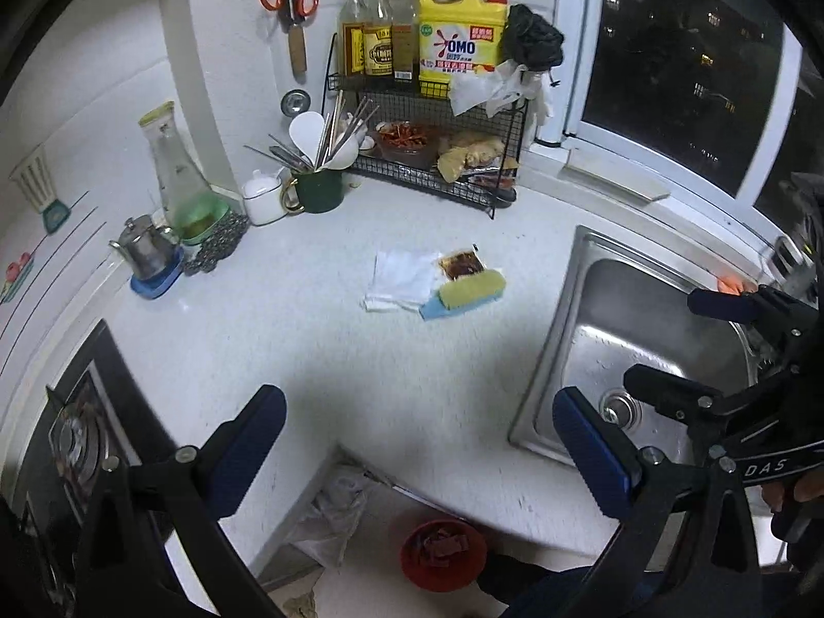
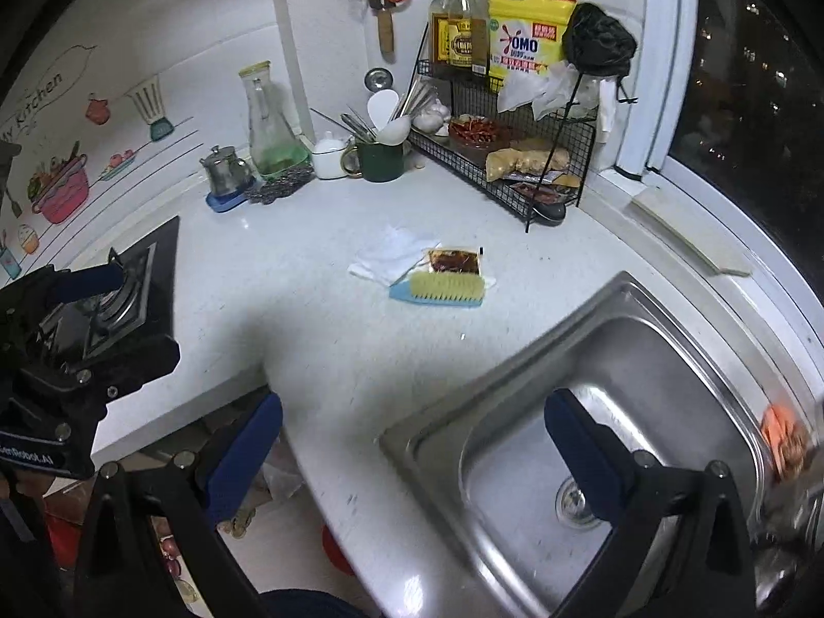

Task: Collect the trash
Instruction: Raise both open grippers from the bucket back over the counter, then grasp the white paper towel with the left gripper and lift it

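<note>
- Left gripper (image 1: 419,450) and right gripper (image 2: 412,456) — two, both spread, empty.
- One white speckled table (image 1: 288,309) carries one crumpled white tissue (image 1: 399,278), one brown sauce packet (image 1: 462,263), one blue-backed yellow brush (image 1: 463,296).

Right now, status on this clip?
Both tongs open, empty: left, right. Sauce packet and tissue on counter, untouched. Brush lies against packet.

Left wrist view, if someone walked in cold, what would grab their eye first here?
Probably the yellow detergent jug on the top shelf of the black wire rack in the counter's back corner. Next, the small pile in the middle of the white counter: a white tissue, a sauce packet and a blue scrub brush. The steel sink sits to the right, with both open grippers hovering near it.
</note>
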Demonstrator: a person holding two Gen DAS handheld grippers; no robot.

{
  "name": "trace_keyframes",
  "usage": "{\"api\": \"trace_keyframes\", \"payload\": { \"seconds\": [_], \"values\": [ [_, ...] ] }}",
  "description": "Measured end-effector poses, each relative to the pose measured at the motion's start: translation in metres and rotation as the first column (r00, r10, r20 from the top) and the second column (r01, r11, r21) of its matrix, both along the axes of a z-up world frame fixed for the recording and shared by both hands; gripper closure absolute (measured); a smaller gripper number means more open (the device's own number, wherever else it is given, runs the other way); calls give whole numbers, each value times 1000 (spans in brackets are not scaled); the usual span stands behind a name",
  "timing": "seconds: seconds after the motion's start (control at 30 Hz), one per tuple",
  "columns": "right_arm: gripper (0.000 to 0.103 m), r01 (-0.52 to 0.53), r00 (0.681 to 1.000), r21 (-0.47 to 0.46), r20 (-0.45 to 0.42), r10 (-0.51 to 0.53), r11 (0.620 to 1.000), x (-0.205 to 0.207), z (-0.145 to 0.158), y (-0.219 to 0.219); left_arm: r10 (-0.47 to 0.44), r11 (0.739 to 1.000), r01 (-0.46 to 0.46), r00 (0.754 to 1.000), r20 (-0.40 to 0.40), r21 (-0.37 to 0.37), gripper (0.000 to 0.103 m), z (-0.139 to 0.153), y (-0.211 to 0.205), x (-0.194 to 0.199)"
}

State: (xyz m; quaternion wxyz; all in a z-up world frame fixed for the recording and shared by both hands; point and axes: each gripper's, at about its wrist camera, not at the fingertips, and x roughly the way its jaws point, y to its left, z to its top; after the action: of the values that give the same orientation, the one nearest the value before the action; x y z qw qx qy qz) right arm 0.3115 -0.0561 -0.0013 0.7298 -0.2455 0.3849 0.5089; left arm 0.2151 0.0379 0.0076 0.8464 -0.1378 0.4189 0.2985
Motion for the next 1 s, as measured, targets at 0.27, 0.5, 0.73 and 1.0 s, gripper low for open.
{"api": "trace_keyframes", "payload": {
  "seconds": [0.27, 0.5, 0.73, 1.0],
  "values": [
    [1, -18, 999, -50, -46, 16, 999, 55, -26, 51, 3, 999, -6, 998, -71, -45, 0, -31, 58, 57],
    [1, -41, 997, -104, -73, 34, 994, 87, -57, 88, -66, 992, 53, 992, -110, -115, 0, -70, 102, 98],
    [1, -56, 994, -153, -104, 40, 987, 106, -91, 112, -98, 989, 76, 979, -177, -127, 0, -114, 136, 132],
    [1, -68, 987, -198, -153, 38, 978, 130, -127, 131, -164, 981, 131, 955, -246, -146, 13, -160, 153, 160]
  ]
}}
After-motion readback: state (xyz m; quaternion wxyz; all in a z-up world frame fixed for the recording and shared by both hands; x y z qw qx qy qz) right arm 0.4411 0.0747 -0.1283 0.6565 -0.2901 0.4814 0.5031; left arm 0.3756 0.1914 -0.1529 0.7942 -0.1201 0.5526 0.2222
